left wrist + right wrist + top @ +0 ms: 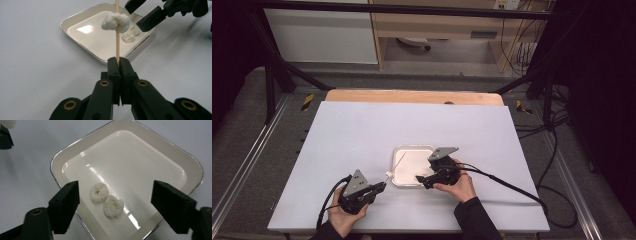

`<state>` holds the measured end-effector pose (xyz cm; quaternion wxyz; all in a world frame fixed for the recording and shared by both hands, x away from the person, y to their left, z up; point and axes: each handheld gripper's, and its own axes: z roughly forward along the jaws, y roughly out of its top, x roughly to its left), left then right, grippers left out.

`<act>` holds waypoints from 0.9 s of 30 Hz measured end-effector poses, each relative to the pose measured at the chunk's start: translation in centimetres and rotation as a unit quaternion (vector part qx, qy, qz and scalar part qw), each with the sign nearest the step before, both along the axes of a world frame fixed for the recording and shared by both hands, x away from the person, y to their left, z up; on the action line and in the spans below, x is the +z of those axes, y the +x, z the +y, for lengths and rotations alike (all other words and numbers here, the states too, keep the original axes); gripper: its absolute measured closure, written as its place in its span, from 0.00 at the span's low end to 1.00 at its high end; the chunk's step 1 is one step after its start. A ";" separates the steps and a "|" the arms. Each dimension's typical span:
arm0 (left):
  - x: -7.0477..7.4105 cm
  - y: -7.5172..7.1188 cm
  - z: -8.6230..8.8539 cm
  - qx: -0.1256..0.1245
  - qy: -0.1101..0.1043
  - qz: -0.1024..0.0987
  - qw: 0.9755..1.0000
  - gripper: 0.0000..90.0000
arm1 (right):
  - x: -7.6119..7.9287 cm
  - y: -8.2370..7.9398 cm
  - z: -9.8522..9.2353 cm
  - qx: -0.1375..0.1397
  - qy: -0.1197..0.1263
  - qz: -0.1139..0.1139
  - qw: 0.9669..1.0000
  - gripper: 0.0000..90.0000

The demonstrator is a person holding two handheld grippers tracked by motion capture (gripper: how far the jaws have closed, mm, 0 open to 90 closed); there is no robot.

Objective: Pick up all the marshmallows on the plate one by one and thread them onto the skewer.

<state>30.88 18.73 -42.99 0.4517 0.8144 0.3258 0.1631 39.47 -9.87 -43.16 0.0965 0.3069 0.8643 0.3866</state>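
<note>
Skewer loaded, next piece lined up

Left gripper clamps the thin skewer, one puff threaded; right gripper, jaws apart, straddles two soft, light puffs low in the tray. Pinch their sides gently; they look crushable.

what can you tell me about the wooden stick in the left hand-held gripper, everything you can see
The wooden stick is thin, straight and pale tan, like a bamboo skewer. The left hand-held gripper is shut on its lower end, so it rises away from the jaws over the white tray. One white puffy piece is threaded partway up it. Its top runs out of the left gripper view.
</note>
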 end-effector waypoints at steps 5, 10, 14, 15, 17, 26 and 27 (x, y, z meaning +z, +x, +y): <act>0.0 0.0 0.0 0.000 -0.001 0.001 1.000 0.98 | -0.9 0.1 -0.2 0.005 -0.010 -0.006 1.000 0.45; 0.0 0.0 0.0 0.000 -0.002 0.001 1.000 0.98 | -1.5 0.2 -0.2 0.015 -0.024 -0.004 1.000 0.58; 0.0 0.0 0.0 -0.001 -0.002 0.001 1.000 0.98 | -1.6 0.2 -0.2 0.017 -0.023 -0.008 1.000 0.65; 0.0 0.0 0.0 -0.001 -0.002 0.001 1.000 0.98 | -1.7 0.2 -0.2 0.018 -0.022 -0.008 1.000 0.67; 0.0 0.0 0.0 -0.002 -0.001 0.001 1.000 0.98 | -1.7 0.2 -0.2 0.020 -0.021 -0.009 1.000 0.70; 0.0 0.0 0.0 -0.002 -0.002 0.000 1.000 0.98 | -1.8 -0.1 -0.4 0.022 -0.014 -0.010 1.000 0.78; 0.0 0.0 0.0 -0.002 -0.002 0.000 1.000 0.98 | -1.8 -0.1 -0.4 0.020 -0.013 -0.010 1.000 0.79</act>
